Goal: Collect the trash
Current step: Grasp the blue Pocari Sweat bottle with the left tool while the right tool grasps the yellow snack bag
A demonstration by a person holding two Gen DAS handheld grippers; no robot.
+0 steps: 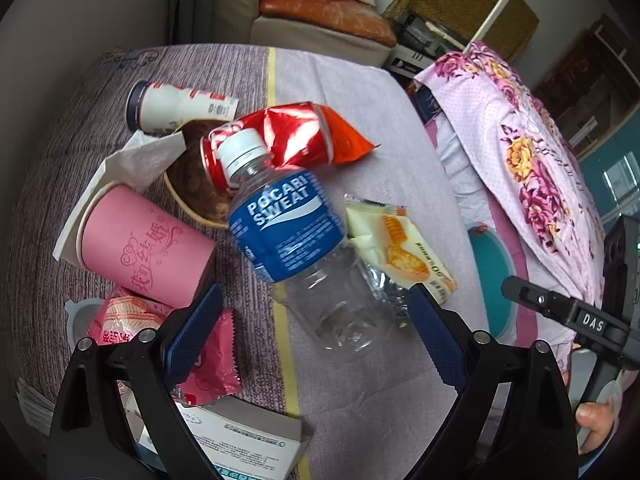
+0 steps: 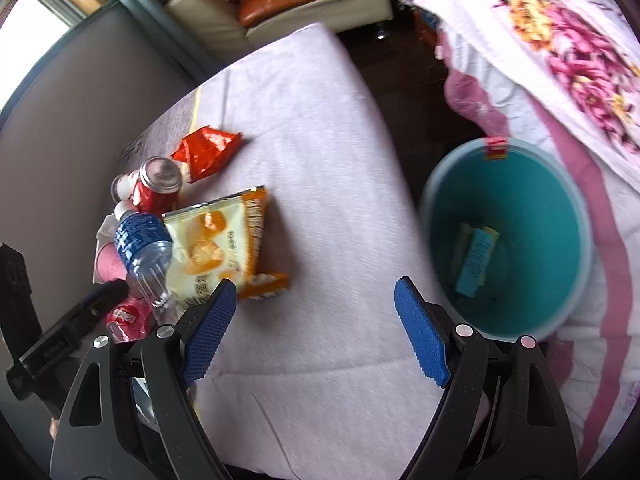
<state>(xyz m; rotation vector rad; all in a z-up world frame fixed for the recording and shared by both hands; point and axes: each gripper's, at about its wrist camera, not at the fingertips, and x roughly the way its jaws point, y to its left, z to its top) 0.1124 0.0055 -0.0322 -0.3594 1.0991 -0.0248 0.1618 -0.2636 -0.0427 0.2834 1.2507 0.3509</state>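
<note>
Though capped, the bottle (image 1: 296,248) lies empty (blue-labelled).

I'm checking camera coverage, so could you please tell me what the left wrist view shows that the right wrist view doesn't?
Only the left wrist view shows the brown bowl, the box at the bottom, and the whole pink cup.

Only the right wrist view shows inside the bin, where a blue packet lies.

Both show the bottle, red can, orange wrapper and yellow snack bag. Both grippers are open and empty: left, right.
</note>
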